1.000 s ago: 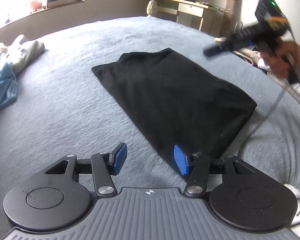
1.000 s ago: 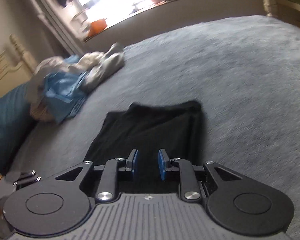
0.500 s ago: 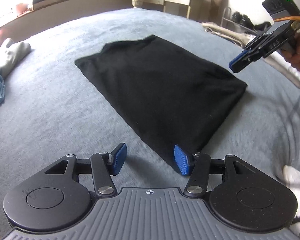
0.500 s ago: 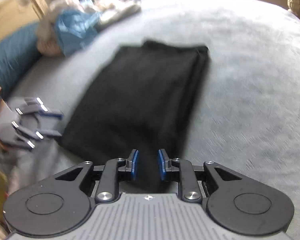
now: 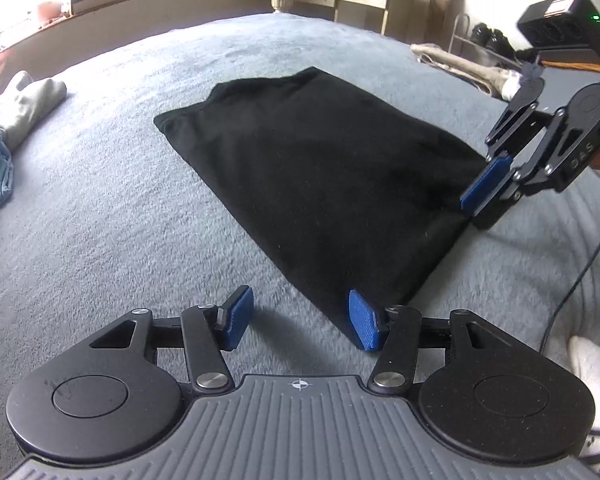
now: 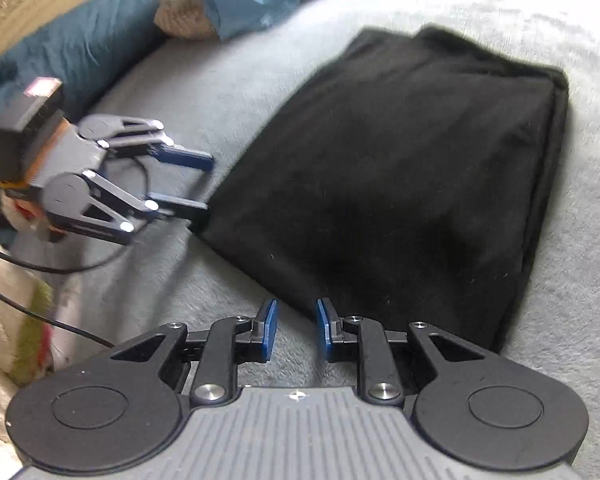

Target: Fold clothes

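Black cloth lies flat on the bed. Both grippers have come down to its near corners: left gripper spread wide, right gripper open a little. They look ready to pinch and fold.

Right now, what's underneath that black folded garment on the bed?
The black garment lies flat on the grey blanket, which shows all around its edges. Whatever sits directly beneath the fabric, or between its folded layers, is covered and cannot be seen.
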